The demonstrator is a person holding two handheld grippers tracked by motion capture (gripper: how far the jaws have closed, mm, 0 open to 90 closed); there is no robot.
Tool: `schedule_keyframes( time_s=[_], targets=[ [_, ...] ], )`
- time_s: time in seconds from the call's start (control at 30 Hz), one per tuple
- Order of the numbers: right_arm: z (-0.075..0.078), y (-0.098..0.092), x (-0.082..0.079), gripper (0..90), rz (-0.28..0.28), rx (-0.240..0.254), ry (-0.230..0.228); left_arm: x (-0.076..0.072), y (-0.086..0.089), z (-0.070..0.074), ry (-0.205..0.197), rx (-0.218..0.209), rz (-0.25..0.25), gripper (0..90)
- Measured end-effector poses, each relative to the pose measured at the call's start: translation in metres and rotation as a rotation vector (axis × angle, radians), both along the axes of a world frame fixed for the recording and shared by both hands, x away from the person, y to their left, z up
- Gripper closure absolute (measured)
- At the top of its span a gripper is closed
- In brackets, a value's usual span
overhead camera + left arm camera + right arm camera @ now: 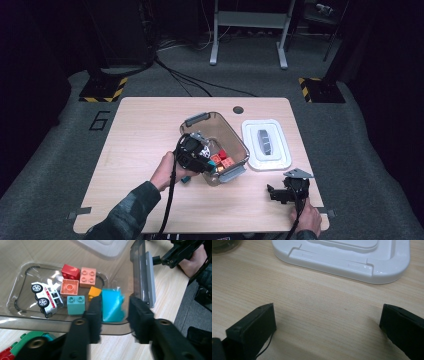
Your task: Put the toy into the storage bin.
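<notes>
In the high view, the left gripper (212,159) is held over the clear bin's (235,131) near rim. In the left gripper view, a cyan block (113,305) is seen between parted jaws, apparently unpinched. In the right gripper view, spread jaws are kept over bare table (322,310), just short of the white lid's (342,262) edge.

Lab: hazard-striped stand bases (103,90), floor cables (200,80), grey carpet (45,175).

Glossy clear smoky plastic bin (227,131), glossy white plastic lid (352,262), matt pale wood-grain table (312,305), smooth plastic bricks (88,277)
</notes>
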State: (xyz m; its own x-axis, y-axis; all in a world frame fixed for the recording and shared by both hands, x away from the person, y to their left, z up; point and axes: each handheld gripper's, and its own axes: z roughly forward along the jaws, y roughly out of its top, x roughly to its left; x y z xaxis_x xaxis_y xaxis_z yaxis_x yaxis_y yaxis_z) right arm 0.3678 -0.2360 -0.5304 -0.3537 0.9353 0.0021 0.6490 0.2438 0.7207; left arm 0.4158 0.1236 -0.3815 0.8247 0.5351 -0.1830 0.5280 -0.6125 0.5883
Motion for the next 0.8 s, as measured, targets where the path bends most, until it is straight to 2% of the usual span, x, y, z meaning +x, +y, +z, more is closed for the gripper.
schedule_keyframes(
  time_s=[0.13, 0.27, 0.5, 0.57, 0.63, 0.73, 0.8],
  targets=[
    [0.0, 0.0, 0.0, 0.0, 0.0, -0.001, 0.0, 0.0, 0.005, 0.005, -0.021, -0.009, 0.016, 42.2],
    [0.0, 0.0, 0.0, 0.0, 0.0, 0.0, 0.0, -0.001, 0.017, 0.012, -0.055, -0.035, 0.057, 29.9],
    [0.0, 0.0, 0.0, 0.0, 0.0, 0.0, 0.001, -0.003, 0.049, 0.02, -0.108, -0.081, 0.152, 20.3],
    [0.0, 0.0, 0.0, 0.0, -0.001, 0.0, 0.001, -0.004, 0.059, 0.019, -0.132, -0.072, 0.182, 19.0],
    [0.0, 0.0, 0.0, 0.0, 0.0, 0.0, 0.0, -0.005, 0.067, 0.017, -0.174, -0.019, 0.212, 18.4],
    [0.0, 0.0, 0.0, 0.0, 0.001, -0.001, 0.0, -0.005, 0.079, 0.008, -0.188, 0.015, 0.249, 17.4],
    [0.0, 0.0, 0.0, 0.0, 0.001, -0.001, -0.001, -0.005, 0.086, 0.0, -0.176, 0.016, 0.265, 16.6]
  ],
)
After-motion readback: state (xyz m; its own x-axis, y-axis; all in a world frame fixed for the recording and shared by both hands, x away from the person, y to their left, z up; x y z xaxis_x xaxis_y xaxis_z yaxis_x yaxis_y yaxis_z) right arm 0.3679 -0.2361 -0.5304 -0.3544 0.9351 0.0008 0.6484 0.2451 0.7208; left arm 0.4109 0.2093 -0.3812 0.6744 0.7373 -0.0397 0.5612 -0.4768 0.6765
